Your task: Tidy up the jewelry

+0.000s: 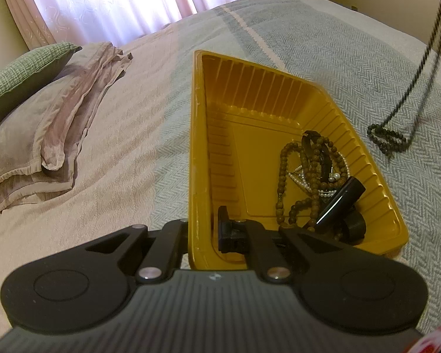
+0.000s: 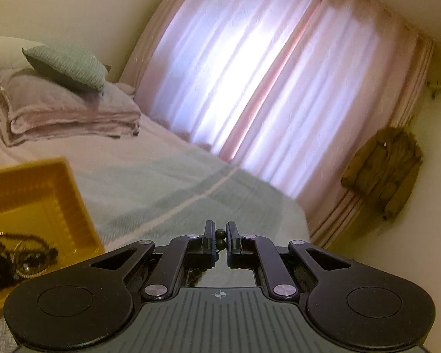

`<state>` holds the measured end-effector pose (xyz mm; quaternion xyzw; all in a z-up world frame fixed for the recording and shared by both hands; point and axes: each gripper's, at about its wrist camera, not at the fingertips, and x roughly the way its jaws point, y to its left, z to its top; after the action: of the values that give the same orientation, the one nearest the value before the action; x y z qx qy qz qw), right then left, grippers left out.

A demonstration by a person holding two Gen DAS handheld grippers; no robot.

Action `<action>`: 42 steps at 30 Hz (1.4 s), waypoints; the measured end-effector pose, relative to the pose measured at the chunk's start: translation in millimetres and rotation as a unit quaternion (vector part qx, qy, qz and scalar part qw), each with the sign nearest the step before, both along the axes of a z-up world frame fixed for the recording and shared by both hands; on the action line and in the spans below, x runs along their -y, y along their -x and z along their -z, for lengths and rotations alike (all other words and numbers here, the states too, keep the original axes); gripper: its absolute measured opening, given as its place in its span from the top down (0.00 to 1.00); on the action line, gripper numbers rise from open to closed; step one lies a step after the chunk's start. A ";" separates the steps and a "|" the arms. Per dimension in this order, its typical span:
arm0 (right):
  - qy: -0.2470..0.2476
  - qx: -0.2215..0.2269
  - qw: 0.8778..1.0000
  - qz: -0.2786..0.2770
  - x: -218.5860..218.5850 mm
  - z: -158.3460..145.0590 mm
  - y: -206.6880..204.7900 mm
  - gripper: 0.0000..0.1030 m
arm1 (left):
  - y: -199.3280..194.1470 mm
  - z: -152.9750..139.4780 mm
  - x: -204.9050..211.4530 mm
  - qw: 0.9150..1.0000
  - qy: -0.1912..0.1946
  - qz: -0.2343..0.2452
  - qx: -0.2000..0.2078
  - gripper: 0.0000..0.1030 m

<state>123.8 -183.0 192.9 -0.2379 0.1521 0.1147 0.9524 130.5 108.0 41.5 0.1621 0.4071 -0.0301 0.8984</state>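
A yellow plastic tray (image 1: 200, 135) lies on the bed and holds brown bead strands (image 1: 283, 170), pearls and black pieces. My left gripper (image 1: 204, 232) is shut on the tray's near left wall, one finger inside and one outside. A black bead necklace (image 1: 408, 117) hangs at the right of the left wrist view, its lower end resting on the blanket. My right gripper (image 2: 220, 239) is shut on the black beads (image 2: 220, 239) of that necklace, held up over the bed. The tray (image 2: 73, 191) shows at the left of the right wrist view.
The bed has a grey herringbone blanket (image 1: 352, 58) and pink sheet. Folded pink pillowcases (image 1: 58, 135) and a green cushion (image 1: 23, 76) lie at the left. Pink curtains (image 2: 264, 88) cover the window behind. A brown garment (image 2: 385, 170) hangs on the wall at the right.
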 end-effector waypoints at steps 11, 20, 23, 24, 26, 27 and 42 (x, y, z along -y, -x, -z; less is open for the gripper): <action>0.014 0.027 0.998 -0.063 -22.5 -69.1 -7.0 0.94 | -0.5 -0.4 0.9 1.000 -0.001 0.001 0.000 0.96; 0.019 0.040 0.993 -0.110 -48.2 -118.6 -18.4 0.94 | -1.2 -1.9 2.3 1.000 0.000 0.002 0.001 0.96; 0.006 0.048 0.992 -0.118 -53.4 -136.6 -24.0 0.94 | -1.1 -2.1 2.3 1.000 0.000 0.002 0.001 0.96; 0.006 0.053 0.991 -0.121 -56.4 -142.0 -25.7 0.94 | -1.2 -2.0 2.4 1.000 0.000 0.002 0.001 0.96; 0.004 0.060 0.990 -0.127 -63.7 -152.9 -29.7 0.94 | -1.3 -1.9 2.2 1.000 0.000 0.003 0.001 0.96; 0.002 0.062 0.989 -0.131 -68.0 -158.7 -31.4 0.94 | -1.1 -1.9 2.4 1.000 0.000 0.002 0.001 0.96; 0.071 0.009 0.955 -0.289 -135.4 -166.5 -52.5 0.94 | -0.9 -0.7 1.4 1.000 0.001 0.004 0.000 0.96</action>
<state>176.3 -47.5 359.4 -0.3398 0.0766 0.3717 0.8605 131.4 106.6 42.2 0.1629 0.4061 -0.0336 0.8986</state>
